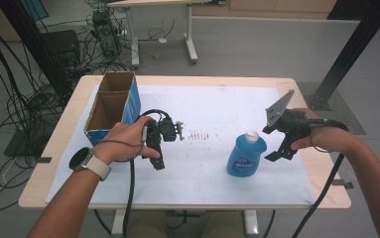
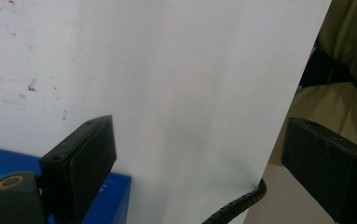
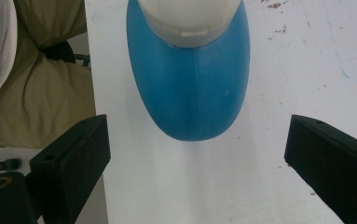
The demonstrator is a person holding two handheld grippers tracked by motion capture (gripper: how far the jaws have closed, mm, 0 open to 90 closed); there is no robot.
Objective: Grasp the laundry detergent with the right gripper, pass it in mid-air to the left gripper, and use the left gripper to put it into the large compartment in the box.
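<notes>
Nearest, left claw (image 1: 158,161) resting on the white sheet (image 1: 212,178), jaws wide, gripping nothing. Right claw (image 1: 278,152) held above the table (image 1: 68,124), jaws spread wide, empty, just beside the blue bottle (image 1: 246,154). Bottle upright, white cap on top. Farther left, open cardboard box (image 1: 113,101).

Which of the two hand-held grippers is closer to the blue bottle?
The right hand-held gripper: it hangs open just beside the bottle, while the left hand-held gripper rests near the box.

blue bottle (image 1: 246,154) label, print too small to read
</notes>
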